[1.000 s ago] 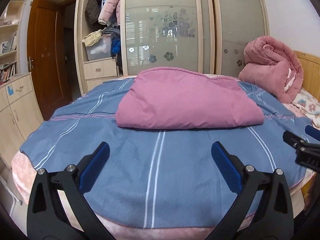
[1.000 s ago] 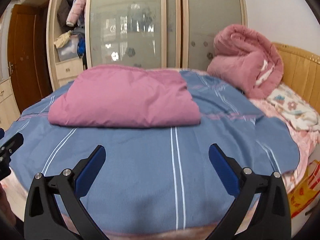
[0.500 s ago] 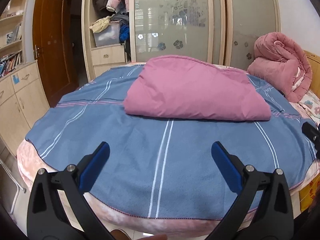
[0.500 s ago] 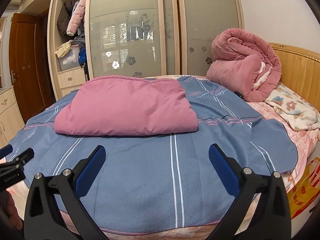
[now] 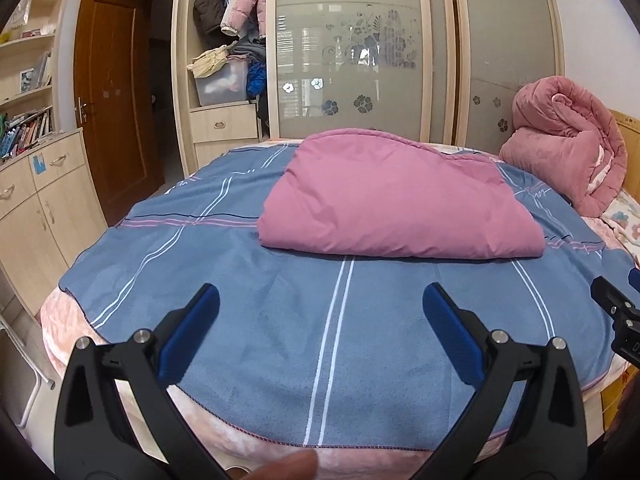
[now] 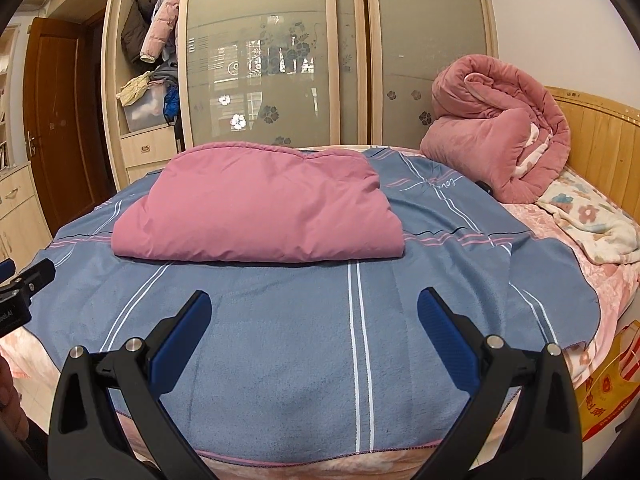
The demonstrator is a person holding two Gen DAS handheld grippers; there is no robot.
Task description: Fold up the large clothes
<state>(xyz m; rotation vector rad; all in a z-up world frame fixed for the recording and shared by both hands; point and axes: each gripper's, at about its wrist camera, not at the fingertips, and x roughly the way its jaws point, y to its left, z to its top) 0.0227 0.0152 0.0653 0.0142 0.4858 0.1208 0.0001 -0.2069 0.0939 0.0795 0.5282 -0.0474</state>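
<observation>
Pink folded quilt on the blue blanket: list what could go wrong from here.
1. The pink folded quilt looks puffy; its layers may spring open if grabbed by one edge.
2. The blue blanket underneath is loose and could be pinched along with it.
3. Both hand-held grippers, left and right, are open and off the bed.

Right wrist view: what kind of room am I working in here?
Almost certainly a home bedroom: a bed with a wooden headboard, a sliding-door wardrobe holding hung jackets, and a folded pink garment.

Folded pink garment (image 5: 396, 204) smooth matt cloth; blue blanket (image 5: 280, 320) fuzzy fleece.
</observation>
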